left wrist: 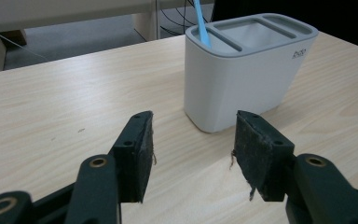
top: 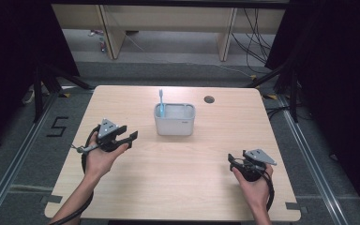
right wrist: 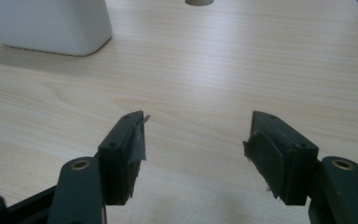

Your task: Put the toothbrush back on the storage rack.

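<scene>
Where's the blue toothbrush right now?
The blue toothbrush stands upright in the left end slot of the white holder at mid-table in the high view, just beyond the left gripper.

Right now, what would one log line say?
left tool: open, empty | right tool: open, empty | toothbrush: upright in holder

You have a pale wood-grain tabletop (top: pixel 178 164) with a dark round hole (top: pixel 209 99) at its 1 o'clock edge. The holder (top: pixel 174 120) is light grey-white, small dark lettering on one side. The toothbrush (top: pixel 160 102) in it is light blue. Your left gripper (top: pixel 132 138) and right gripper (top: pixel 231 162) are black with grey top plates; brass-coloured rivets on the jaws. The floor is grey.
</scene>
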The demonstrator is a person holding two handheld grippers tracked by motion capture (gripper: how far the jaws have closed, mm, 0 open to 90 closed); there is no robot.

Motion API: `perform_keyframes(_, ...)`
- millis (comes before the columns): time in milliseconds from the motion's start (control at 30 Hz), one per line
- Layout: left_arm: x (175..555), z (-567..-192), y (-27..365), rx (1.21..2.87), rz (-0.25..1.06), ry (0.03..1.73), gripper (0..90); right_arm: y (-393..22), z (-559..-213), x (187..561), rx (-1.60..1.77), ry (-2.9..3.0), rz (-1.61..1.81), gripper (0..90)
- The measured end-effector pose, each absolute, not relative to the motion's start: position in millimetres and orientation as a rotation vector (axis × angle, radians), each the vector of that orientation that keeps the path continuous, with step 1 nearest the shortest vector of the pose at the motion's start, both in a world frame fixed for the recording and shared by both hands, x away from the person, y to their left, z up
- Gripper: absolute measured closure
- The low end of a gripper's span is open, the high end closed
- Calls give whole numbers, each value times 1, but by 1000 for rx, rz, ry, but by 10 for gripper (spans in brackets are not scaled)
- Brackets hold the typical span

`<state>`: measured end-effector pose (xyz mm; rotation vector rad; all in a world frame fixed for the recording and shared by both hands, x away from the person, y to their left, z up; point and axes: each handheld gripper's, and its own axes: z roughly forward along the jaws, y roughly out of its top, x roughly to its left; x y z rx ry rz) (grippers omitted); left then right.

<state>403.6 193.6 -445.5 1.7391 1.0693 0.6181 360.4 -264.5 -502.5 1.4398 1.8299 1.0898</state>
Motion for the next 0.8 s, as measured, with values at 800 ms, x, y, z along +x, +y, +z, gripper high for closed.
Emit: perform_keyframes(800,357,-493,219,1672,683,1075,462,-263,-503,359,1464,1808,1106,371)
